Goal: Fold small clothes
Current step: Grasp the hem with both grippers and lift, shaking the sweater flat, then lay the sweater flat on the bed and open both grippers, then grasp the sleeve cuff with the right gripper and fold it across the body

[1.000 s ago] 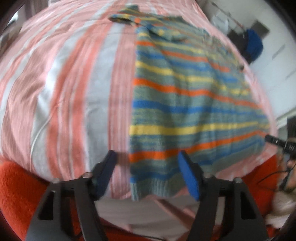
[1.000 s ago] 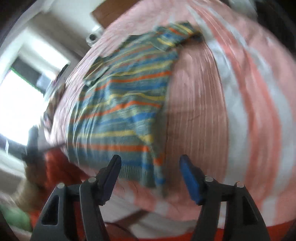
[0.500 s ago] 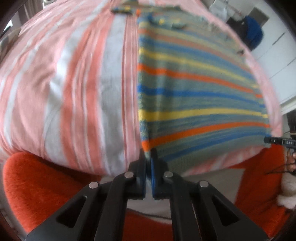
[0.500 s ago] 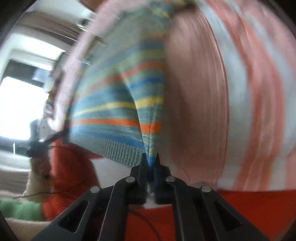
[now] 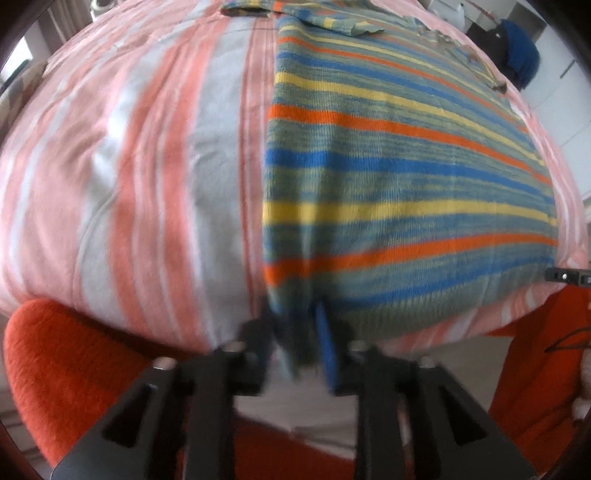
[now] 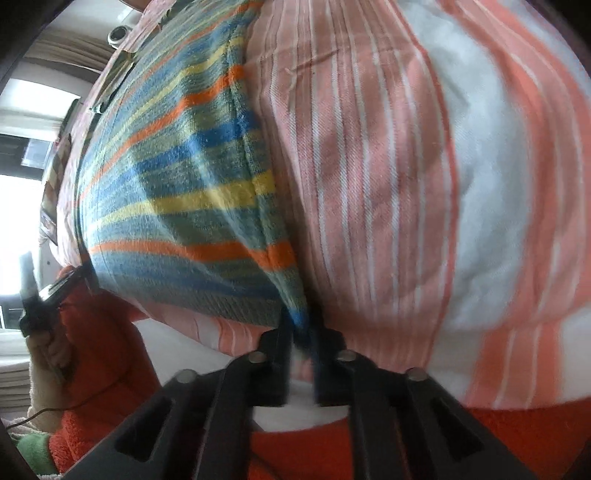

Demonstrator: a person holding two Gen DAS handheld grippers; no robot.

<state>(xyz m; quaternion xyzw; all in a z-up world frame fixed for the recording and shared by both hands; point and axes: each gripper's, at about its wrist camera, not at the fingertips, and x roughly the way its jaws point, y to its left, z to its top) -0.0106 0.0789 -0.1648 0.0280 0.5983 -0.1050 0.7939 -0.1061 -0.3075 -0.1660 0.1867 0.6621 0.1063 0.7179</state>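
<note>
A small knitted sweater [image 5: 399, 177] with blue, yellow and orange stripes lies flat on a pink-and-white striped bed cover [image 5: 147, 166]. My left gripper [image 5: 295, 332] is at the sweater's near left hem corner, its jaws a little apart with the hem between them; motion blur hides the grip. In the right wrist view the sweater [image 6: 192, 184] lies to the left, and my right gripper [image 6: 301, 336] is nearly closed on its near right hem corner. A sleeve [image 5: 325, 22] lies folded across the far end.
An orange fleece blanket [image 5: 74, 369] hangs below the bed's near edge, also seen in the right wrist view [image 6: 517, 443]. A dark blue object [image 5: 521, 62] sits past the bed at the far right. A bright window [image 6: 14, 221] is at the left.
Both grippers closed on the hem corners half a second ago. The left jaws have since parted somewhat. The right jaws have also opened a little around the corner.
</note>
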